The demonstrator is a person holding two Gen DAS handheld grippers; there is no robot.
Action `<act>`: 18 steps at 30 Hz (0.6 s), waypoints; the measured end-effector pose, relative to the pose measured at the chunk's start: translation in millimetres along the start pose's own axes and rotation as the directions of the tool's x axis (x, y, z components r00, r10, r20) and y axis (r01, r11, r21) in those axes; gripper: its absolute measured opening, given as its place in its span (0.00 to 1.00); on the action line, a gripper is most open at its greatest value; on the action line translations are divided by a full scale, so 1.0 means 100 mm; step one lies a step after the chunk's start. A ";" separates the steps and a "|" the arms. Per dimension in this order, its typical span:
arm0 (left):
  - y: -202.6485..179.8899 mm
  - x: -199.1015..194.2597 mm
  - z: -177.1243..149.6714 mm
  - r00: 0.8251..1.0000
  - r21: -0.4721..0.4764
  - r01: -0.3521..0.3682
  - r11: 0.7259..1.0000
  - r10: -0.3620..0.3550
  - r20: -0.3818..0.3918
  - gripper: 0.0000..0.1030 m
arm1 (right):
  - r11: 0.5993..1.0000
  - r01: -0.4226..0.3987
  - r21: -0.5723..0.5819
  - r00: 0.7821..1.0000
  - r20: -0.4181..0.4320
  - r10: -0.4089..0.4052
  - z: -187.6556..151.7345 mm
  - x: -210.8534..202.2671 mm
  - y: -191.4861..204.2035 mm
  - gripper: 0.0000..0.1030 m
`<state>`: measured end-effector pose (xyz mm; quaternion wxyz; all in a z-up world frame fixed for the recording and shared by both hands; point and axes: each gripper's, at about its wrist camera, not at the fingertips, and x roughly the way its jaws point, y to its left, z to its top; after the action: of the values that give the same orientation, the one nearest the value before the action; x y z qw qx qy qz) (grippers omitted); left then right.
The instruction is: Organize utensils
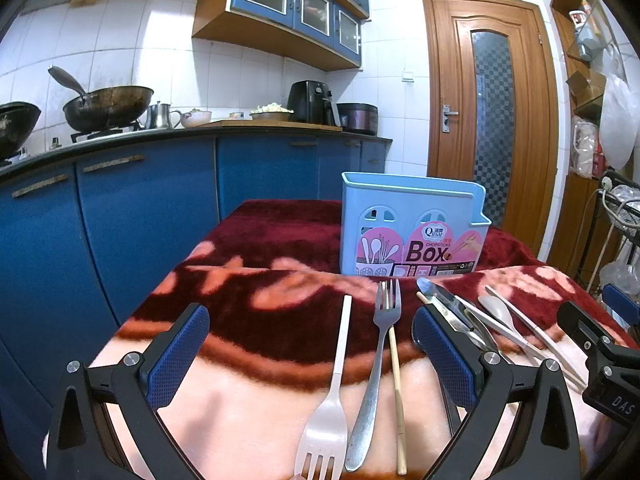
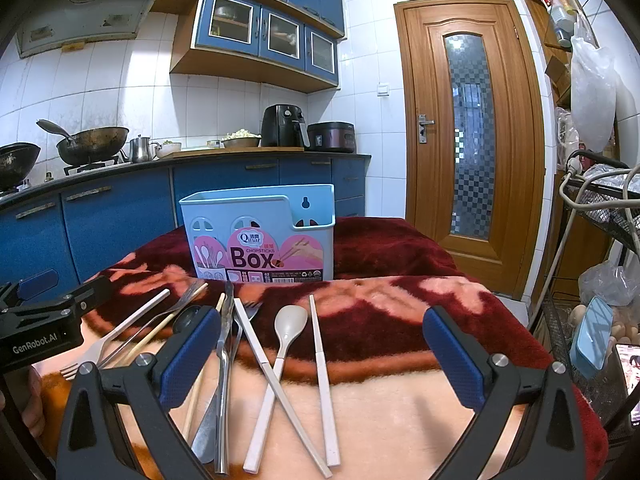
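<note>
A light-blue chopsticks box [image 1: 412, 224] [image 2: 260, 232] stands upright on a red and pink blanket [image 1: 260, 264] [image 2: 400, 292]. In front of it lie several utensils. My left gripper [image 1: 312, 344] is open above a white plastic fork [image 1: 332, 392], a metal fork [image 1: 378, 360] and a wooden chopstick [image 1: 396, 376]. My right gripper [image 2: 320, 344] is open above a beige spoon [image 2: 280, 344] and two white chopsticks [image 2: 322, 372]. Metal cutlery [image 2: 224, 360] lies by its left finger. Neither gripper holds anything.
The left gripper's body [image 2: 48, 320] shows at the left edge of the right wrist view. Blue kitchen cabinets [image 1: 140, 208] with woks on a stove stand behind on the left, a wooden door [image 2: 468, 132] at the back, a wire rack [image 2: 600, 208] on the right.
</note>
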<state>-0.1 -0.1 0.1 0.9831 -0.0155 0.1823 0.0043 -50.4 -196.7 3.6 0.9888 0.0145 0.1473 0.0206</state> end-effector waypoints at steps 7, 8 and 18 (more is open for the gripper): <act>-0.02 -0.04 -0.02 1.000 0.001 0.000 1.000 0.000 0.000 0.99 | 1.000 0.000 0.000 1.000 0.000 0.000 0.00 0.00 0.00 1.00; -0.02 -0.04 -0.02 1.000 0.001 0.000 1.000 0.000 0.001 0.99 | 1.000 0.000 0.000 1.000 0.000 0.000 0.00 0.00 0.00 1.00; -0.02 -0.04 -0.02 1.000 0.002 -0.001 1.000 0.001 0.001 0.99 | 1.000 0.000 0.000 1.000 0.001 0.000 0.00 0.00 0.00 1.00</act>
<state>-4.9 -2.6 0.0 0.9832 -0.0145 0.1819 0.0045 -50.4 -197.0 3.5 0.9889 0.0145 0.1467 0.0205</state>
